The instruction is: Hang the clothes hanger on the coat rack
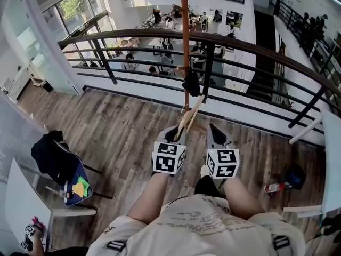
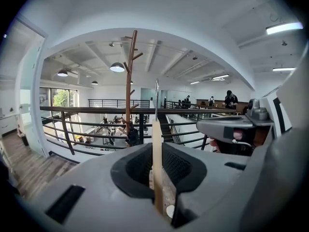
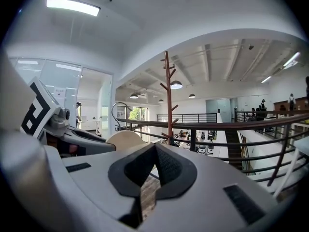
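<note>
So, not hung yet. The pale flat wooden clothes hanger with a thin metal hook is clamped in the left gripper and held out toward the tall reddish-brown wooden coat rack by the dark metal railing, but it's on no peg. The right gripper is pinched closed on nothing. The hanger looks slim and smooth, edge-on to the left gripper view.

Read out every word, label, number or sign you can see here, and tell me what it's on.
None can be read.
Print on the person's shirt: too blurred to read.
Cubes on the left gripper and right gripper: black-and-white marker patterns, no words.
</note>
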Available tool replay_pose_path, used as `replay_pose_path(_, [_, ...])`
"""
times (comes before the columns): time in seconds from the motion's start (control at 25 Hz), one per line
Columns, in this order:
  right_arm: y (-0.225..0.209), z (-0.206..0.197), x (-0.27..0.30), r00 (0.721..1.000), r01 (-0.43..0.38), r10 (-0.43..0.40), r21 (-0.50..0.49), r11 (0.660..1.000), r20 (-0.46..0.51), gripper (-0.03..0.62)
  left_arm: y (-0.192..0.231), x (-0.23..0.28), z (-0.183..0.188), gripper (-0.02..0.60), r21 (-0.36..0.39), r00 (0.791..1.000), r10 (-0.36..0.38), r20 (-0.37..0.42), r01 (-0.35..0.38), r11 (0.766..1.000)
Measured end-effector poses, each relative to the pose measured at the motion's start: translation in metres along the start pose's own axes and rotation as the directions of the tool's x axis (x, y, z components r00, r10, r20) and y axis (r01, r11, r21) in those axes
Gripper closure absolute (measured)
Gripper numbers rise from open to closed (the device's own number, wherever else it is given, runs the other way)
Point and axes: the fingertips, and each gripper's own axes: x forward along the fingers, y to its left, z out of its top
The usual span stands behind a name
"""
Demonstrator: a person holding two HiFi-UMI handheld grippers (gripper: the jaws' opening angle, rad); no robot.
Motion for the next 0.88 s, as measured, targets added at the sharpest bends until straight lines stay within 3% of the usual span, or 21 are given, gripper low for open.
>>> replay_pose_path(0.48, [-0.071, 0.024, 0.1, 1.0, -0.014, 0.014, 0.014, 1.0, 0.015, 0.592, 0.027, 0.113, 0.051, 0.525, -0.001, 1.0, -0.019, -0.004, 0.019, 1.0])
replay_pose_path(0.88, [-0.148, 0.038, 0.173, 0.999, -0.032, 0.032, 0.018, 0.999, 0.001, 0.592, 0.045, 0.211, 0.1, 0.525, -0.051, 1.0, -0.004, -0.005, 0.004, 0.999])
